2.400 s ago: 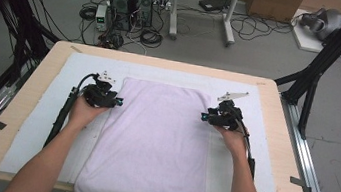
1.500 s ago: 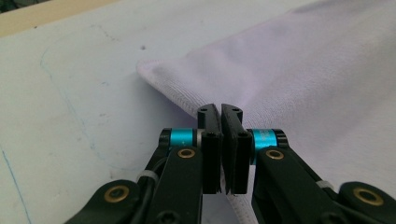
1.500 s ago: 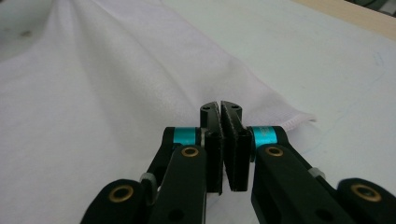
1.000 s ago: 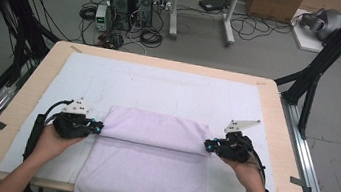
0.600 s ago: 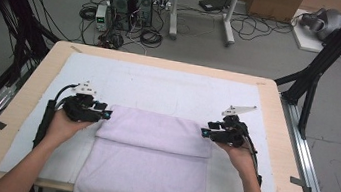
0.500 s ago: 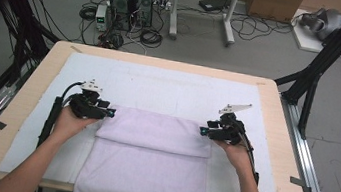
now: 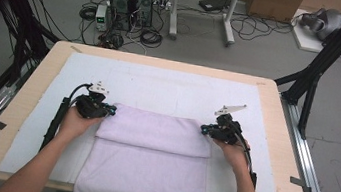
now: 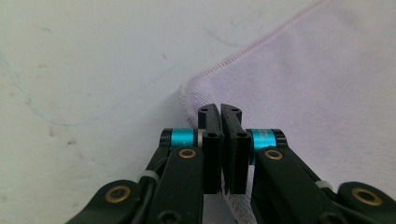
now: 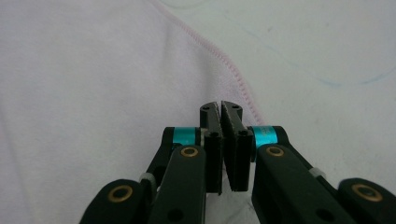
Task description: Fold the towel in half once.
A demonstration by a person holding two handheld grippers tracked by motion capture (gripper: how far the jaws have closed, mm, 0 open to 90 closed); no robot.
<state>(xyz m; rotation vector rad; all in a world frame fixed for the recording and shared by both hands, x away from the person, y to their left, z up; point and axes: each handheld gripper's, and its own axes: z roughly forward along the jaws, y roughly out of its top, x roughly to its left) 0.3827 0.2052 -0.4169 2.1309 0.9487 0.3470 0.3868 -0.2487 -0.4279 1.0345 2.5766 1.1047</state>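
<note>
The towel's (image 7: 149, 163) near edge hangs off the table (image 7: 278, 106), cut off at the frame's bottom. It's soft lilac terry with a stitched hem, folded once, lying mid-mat (image 7: 169, 88). My left gripper (image 7: 112, 110) and right gripper (image 7: 204, 129) have just snapped closed, each pinching a fold corner.

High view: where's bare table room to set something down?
Free: the white mat between the towel fold and the table's far edge; narrower mat strips outside each forearm. Crowded: the near middle, under the towel, with the left gripper and right gripper at its corners.
</note>
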